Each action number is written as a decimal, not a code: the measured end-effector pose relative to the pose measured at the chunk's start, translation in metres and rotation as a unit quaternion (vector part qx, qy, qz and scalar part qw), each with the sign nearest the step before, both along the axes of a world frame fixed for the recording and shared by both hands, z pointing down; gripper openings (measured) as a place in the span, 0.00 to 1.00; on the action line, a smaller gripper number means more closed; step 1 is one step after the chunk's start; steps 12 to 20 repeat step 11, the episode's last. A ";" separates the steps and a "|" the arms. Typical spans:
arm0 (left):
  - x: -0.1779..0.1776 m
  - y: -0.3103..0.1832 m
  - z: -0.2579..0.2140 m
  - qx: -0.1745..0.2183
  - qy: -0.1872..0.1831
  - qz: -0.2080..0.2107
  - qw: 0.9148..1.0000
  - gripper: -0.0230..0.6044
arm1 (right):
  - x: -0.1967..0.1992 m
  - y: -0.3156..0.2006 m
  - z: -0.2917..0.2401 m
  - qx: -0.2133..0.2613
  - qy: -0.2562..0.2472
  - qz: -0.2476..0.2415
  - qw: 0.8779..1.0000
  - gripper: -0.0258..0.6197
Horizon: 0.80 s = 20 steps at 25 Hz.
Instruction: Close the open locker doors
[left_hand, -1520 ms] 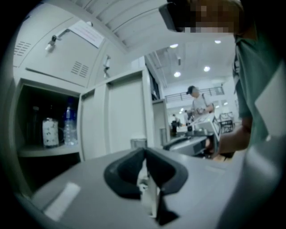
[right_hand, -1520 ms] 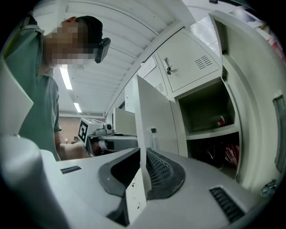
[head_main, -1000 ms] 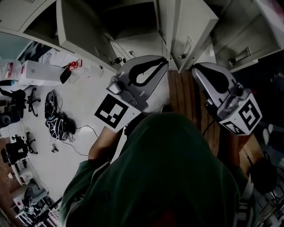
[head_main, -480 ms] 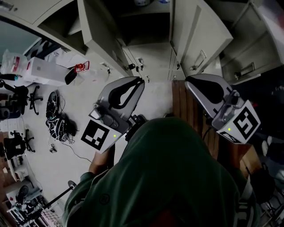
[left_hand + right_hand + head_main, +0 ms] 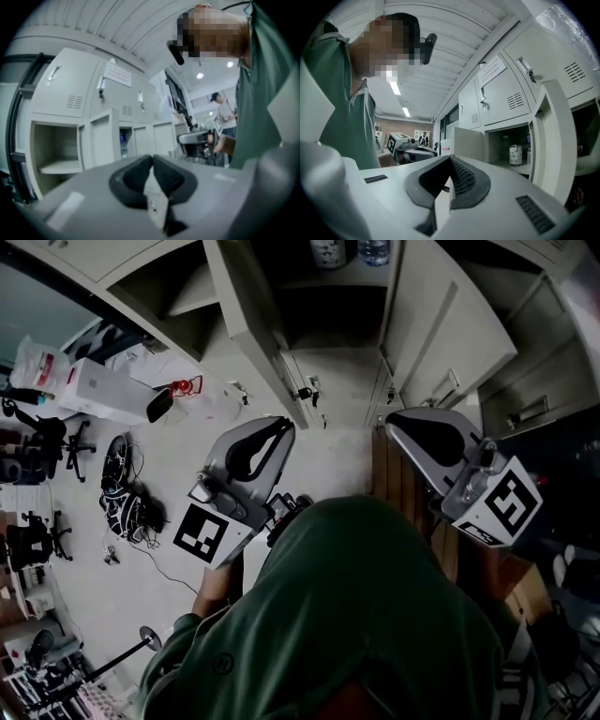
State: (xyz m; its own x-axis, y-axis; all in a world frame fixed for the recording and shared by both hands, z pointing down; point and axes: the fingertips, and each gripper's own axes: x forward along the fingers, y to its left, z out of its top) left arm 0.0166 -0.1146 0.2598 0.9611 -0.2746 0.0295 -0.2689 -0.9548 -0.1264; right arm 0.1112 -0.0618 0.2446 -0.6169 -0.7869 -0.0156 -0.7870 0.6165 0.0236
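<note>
A bank of pale grey lockers fills the top of the head view. One open door (image 5: 248, 324) juts out left of a dark compartment, and a second open door (image 5: 441, 329) stands at its right. My left gripper (image 5: 284, 427) hangs below the left door, jaws shut and empty, clear of it. My right gripper (image 5: 394, 420) is level with it under the right door, also shut on nothing. The left gripper view shows an open compartment with a shelf (image 5: 56, 165) and an ajar door (image 5: 101, 140). The right gripper view shows an open door (image 5: 553, 140).
A jar (image 5: 515, 154) and a bottle (image 5: 372, 249) stand inside the open middle compartment. Another open compartment (image 5: 159, 287) lies further left. On the floor at left are a white box (image 5: 98, 390), tangled cables (image 5: 127, 502) and office chairs (image 5: 37, 442). Wooden planks (image 5: 403, 484) run beneath my right side.
Both grippers have drawn back from the lockers; the left one dropped down and left, away from the door edge. The view now takes in more of the open compartments.
</note>
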 end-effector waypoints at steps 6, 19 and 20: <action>-0.019 -0.013 0.000 -0.001 0.003 -0.012 1.000 0.07 | -0.017 -0.012 -0.002 0.001 0.000 -0.007 1.000 0.05; -0.037 -0.022 0.004 -0.005 0.003 -0.018 1.000 0.07 | -0.032 -0.021 -0.001 -0.002 -0.001 -0.009 1.000 0.05; -0.037 -0.022 0.004 -0.005 0.003 -0.018 1.000 0.07 | -0.032 -0.021 -0.001 -0.002 -0.001 -0.009 1.000 0.05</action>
